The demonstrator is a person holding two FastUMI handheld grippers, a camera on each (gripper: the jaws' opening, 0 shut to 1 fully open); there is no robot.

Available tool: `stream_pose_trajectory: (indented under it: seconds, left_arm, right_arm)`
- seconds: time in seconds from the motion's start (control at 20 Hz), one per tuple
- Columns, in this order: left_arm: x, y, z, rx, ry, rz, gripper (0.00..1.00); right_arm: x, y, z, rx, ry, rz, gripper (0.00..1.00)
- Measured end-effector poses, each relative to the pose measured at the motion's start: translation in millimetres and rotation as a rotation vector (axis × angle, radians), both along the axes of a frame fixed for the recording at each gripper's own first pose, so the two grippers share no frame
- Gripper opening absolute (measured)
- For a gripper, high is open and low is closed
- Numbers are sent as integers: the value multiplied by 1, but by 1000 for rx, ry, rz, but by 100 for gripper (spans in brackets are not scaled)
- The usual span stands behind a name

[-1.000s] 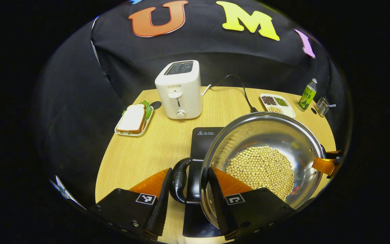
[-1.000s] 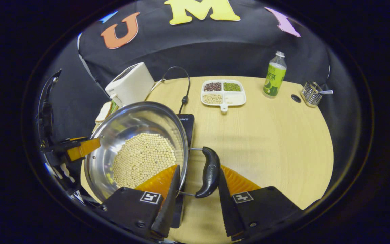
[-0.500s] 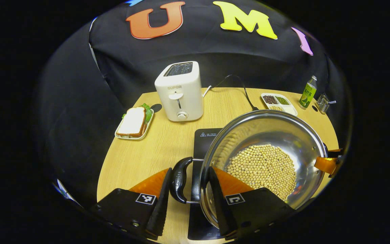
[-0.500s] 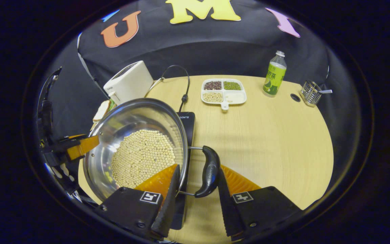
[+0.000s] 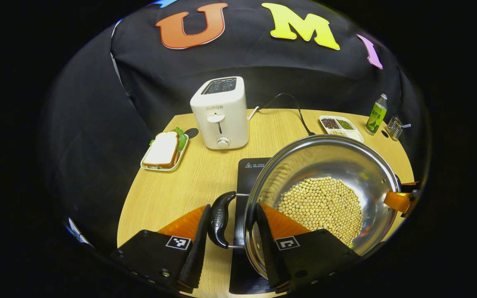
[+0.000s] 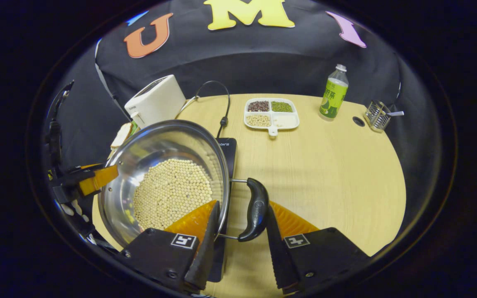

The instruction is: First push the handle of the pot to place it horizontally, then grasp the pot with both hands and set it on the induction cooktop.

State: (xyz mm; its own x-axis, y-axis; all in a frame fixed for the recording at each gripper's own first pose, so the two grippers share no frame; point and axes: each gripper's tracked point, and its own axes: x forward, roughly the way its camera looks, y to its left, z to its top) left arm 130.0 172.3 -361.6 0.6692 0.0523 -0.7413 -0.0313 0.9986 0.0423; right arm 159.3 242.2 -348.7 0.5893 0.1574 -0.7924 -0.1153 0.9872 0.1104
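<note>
A steel pot (image 5: 325, 165) with pale beans in it hangs over the black induction cooktop (image 5: 249, 171), covering most of it. My left gripper (image 5: 230, 248) clamps the pot's black left handle (image 5: 220, 217), one finger outside the handle and one inside the rim. In the right gripper view, my right gripper (image 6: 242, 248) holds the opposite black handle (image 6: 257, 209) of the pot (image 6: 155, 149) the same way, and the cooktop (image 6: 228, 151) peeks out behind. Each gripper also shows across the pot, the right gripper (image 5: 400, 200) and the left gripper (image 6: 85, 184). I cannot tell whether the pot touches the cooktop.
A white toaster (image 5: 220, 111) stands behind the cooktop, with a sandwich on a plate (image 5: 164, 149) to its left. A divided dish of beans (image 6: 271, 114), a green bottle (image 6: 333, 93) and a wire holder (image 6: 379, 116) sit at the back right. A cable (image 6: 222, 103) runs to the cooktop.
Both grippers and the pot have shifted slightly over the cooktop. The grips on the two handles are unchanged.
</note>
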Motion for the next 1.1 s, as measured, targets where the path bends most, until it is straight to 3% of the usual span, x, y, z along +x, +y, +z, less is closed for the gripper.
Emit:
stream_pose_trajectory:
  seconds: [0.85,0.95,1.0,1.05,1.1]
  left_arm:
    - [-1,2,0,0,-14,2,60]
    - [0,3,0,-10,-31,5,59]
    - [-1,3,2,-19,-42,9,51]
    - [0,4,2,-28,-64,17,66]
    - [-1,6,12,-28,-98,26,66]
  right_arm:
    - [1,2,0,16,-27,-1,61]
    - [-5,6,-5,57,-1,24,71]
    - [-4,5,-2,76,-18,20,81]
    - [3,1,8,63,-78,27,82]
    - [14,-5,25,26,-166,52,76]
